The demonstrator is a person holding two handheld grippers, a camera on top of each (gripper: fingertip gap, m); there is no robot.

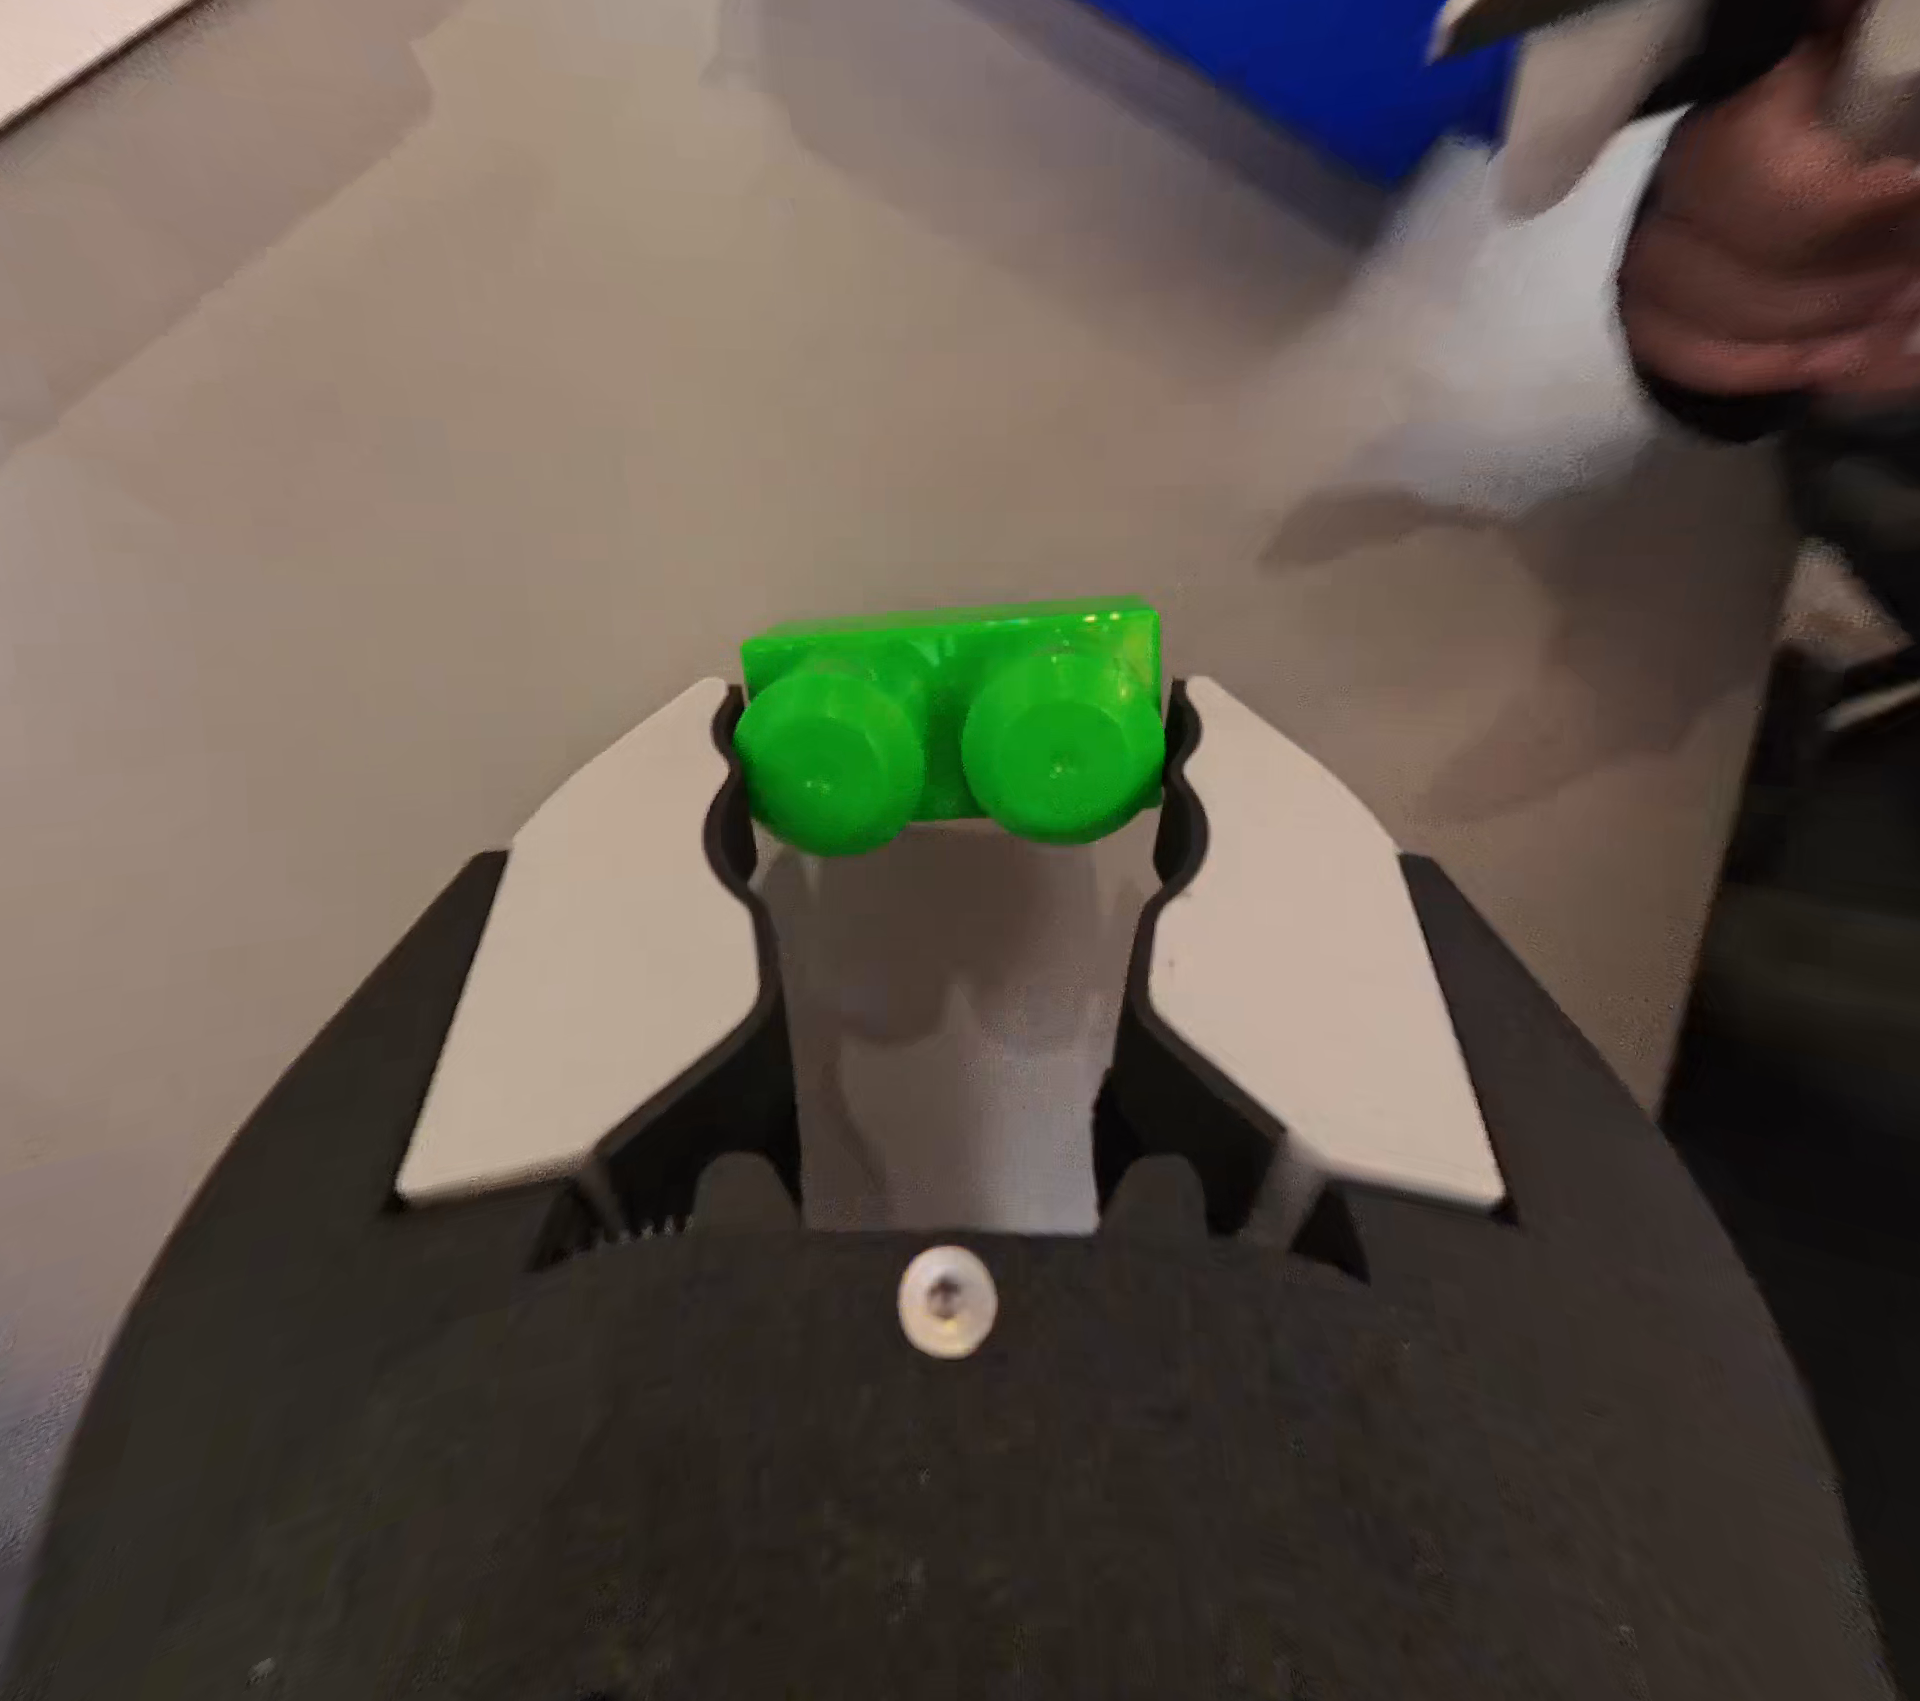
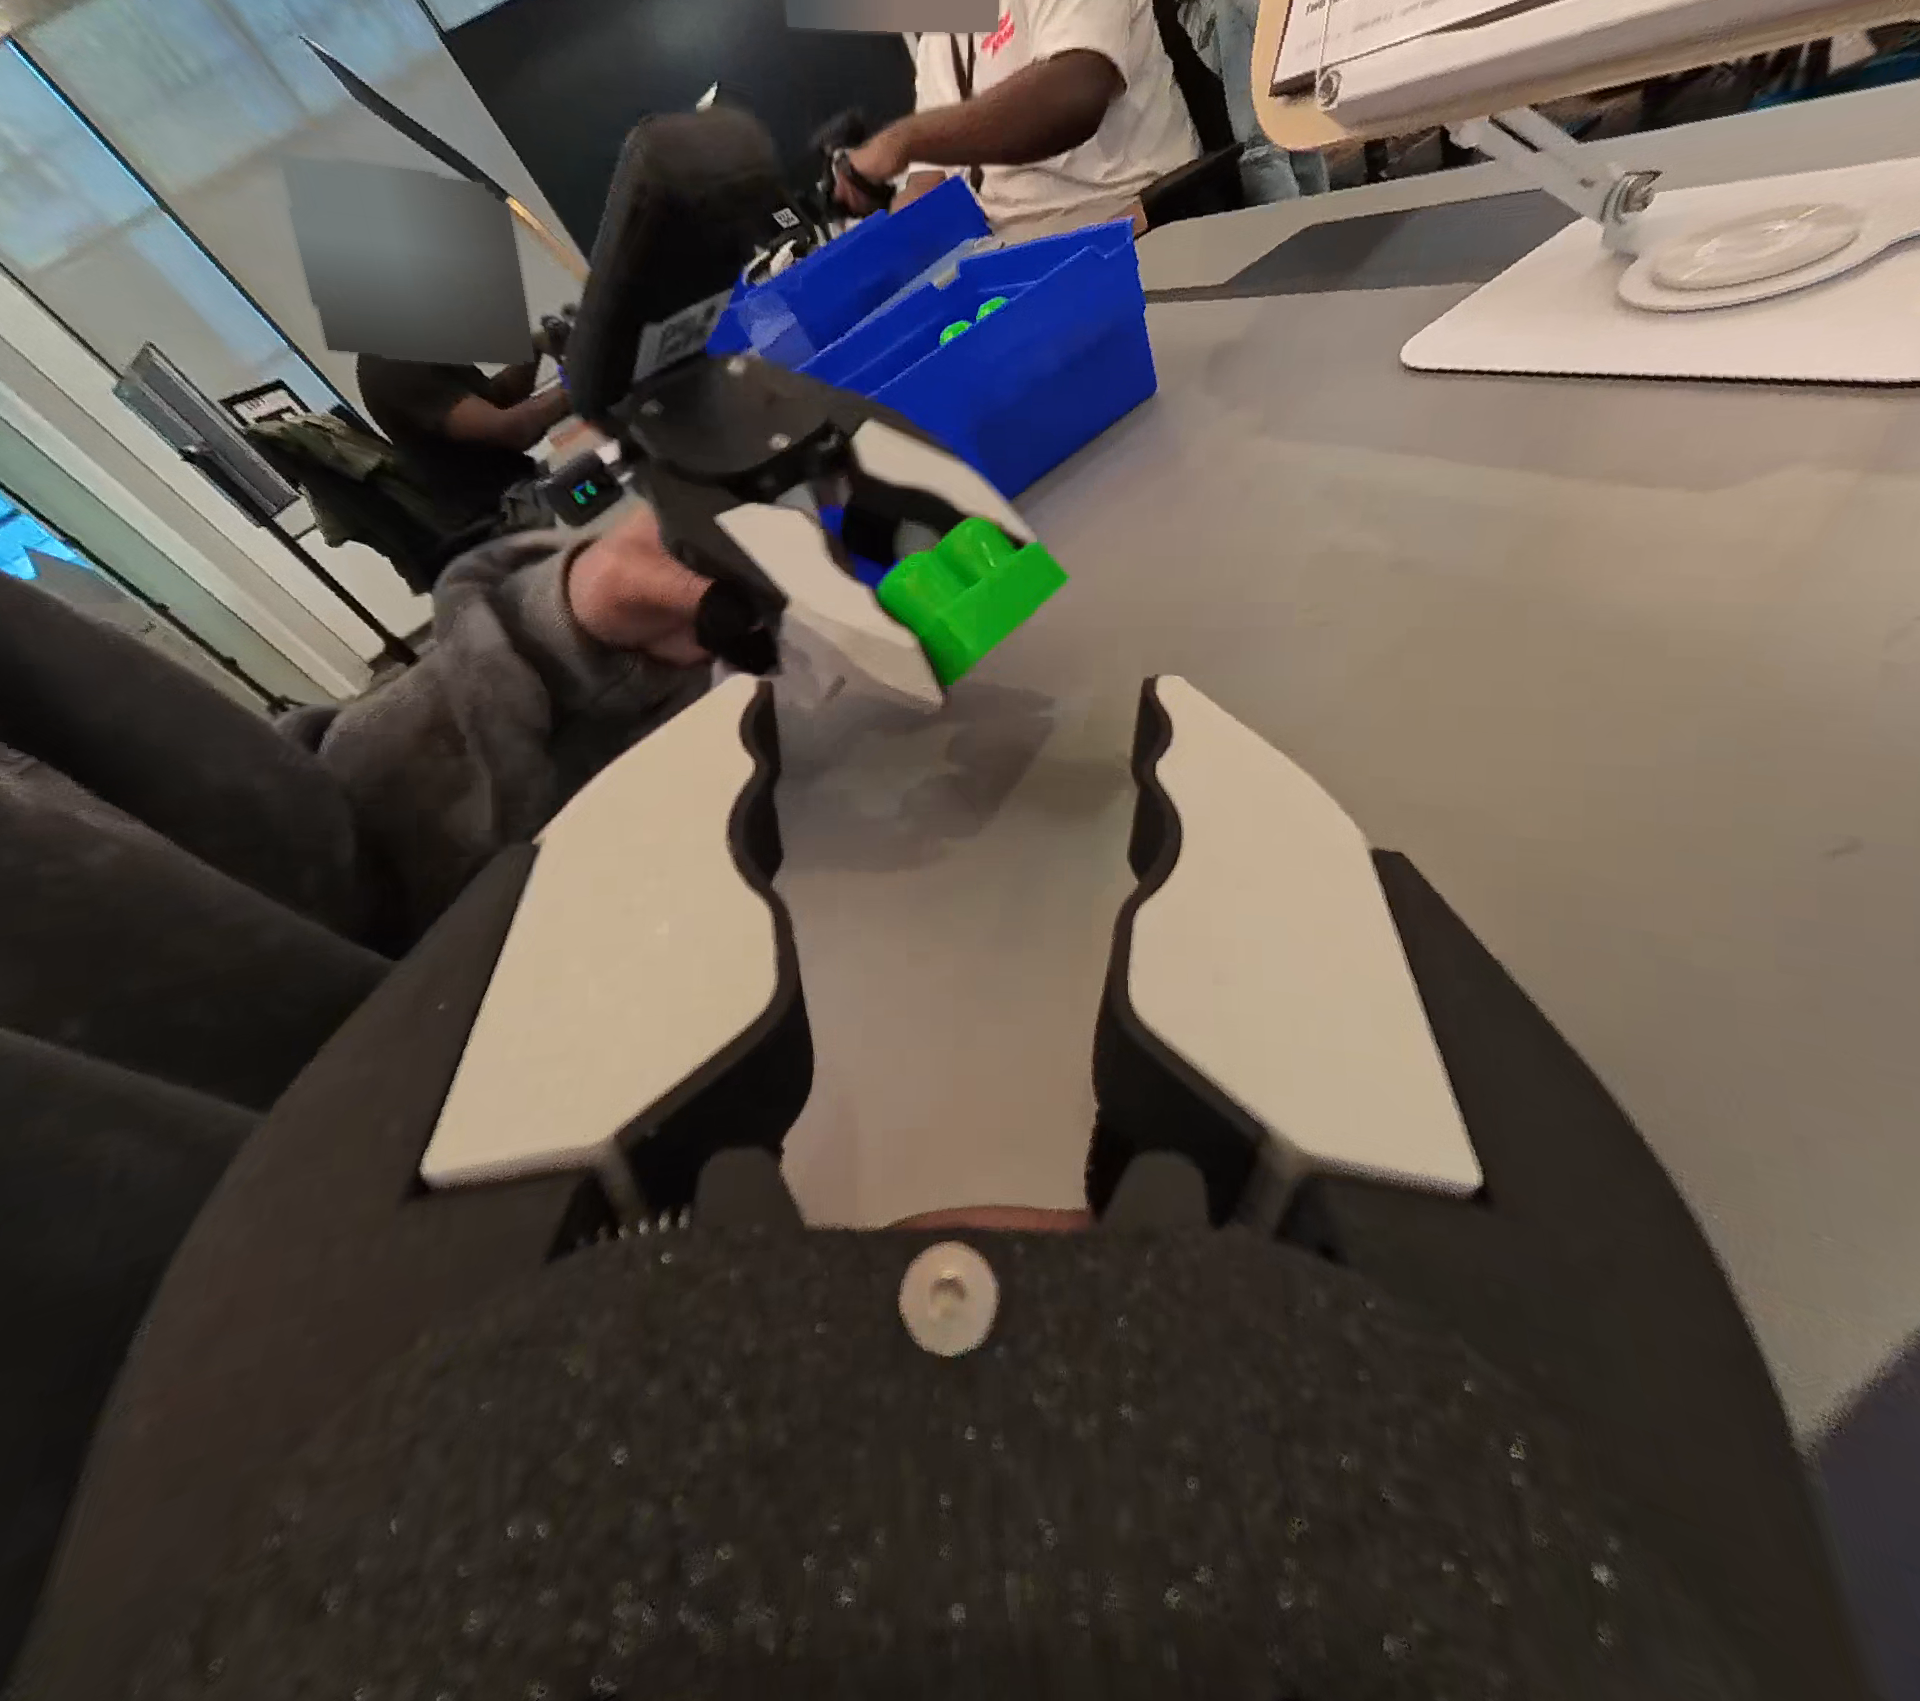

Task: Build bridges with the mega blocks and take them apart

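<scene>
The block I had was a bright green block (image 1: 951, 732), glossy, with two round studs side by side. My left gripper (image 1: 951, 752) pinched it by its short ends, above the grey table (image 1: 520, 456). Its long axis ran across from finger to finger, studs pointing back at my camera. My right gripper (image 2: 951, 747) stood wide and empty, near the blue bin (image 2: 1039, 384).
</scene>
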